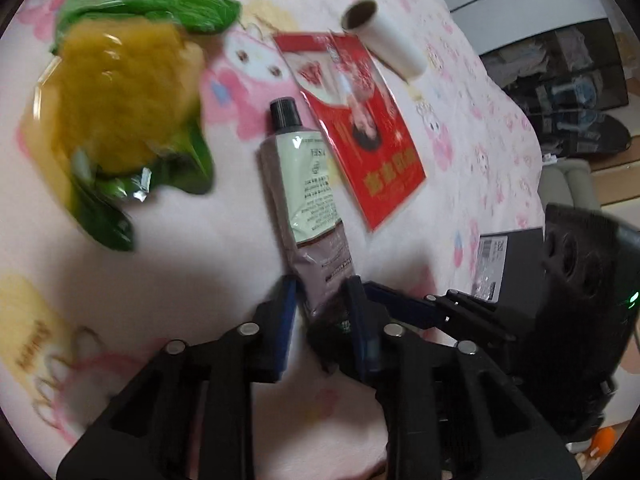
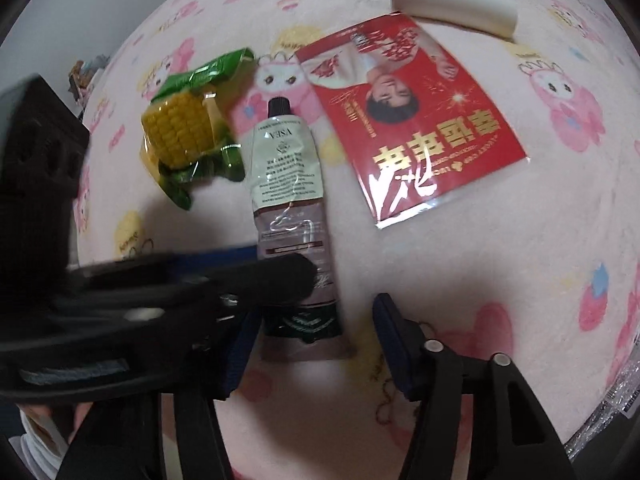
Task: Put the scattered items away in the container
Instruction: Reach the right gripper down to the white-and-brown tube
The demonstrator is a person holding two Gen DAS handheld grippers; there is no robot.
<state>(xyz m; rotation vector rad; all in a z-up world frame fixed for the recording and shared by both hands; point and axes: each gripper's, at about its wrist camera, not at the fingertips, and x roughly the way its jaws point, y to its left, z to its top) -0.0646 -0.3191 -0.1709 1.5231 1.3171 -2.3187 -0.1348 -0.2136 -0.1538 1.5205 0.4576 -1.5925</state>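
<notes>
On the pink blanket, "VSEA" tube pinched in left claw, right claw wide

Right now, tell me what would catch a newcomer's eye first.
The cream tube lies mid-blanket, its bottom end between the left gripper fingers. Left of it sits the bright packaged corn; right of it the red packet, with a white roll beyond.

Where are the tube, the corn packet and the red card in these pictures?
tube [image 2: 289, 176]: right wrist view, on its pale printed upper body.
corn packet [image 2: 180, 132]: right wrist view, on the yellow kernels.
red card [image 1: 372, 148]: left wrist view, on its red middle.
</notes>
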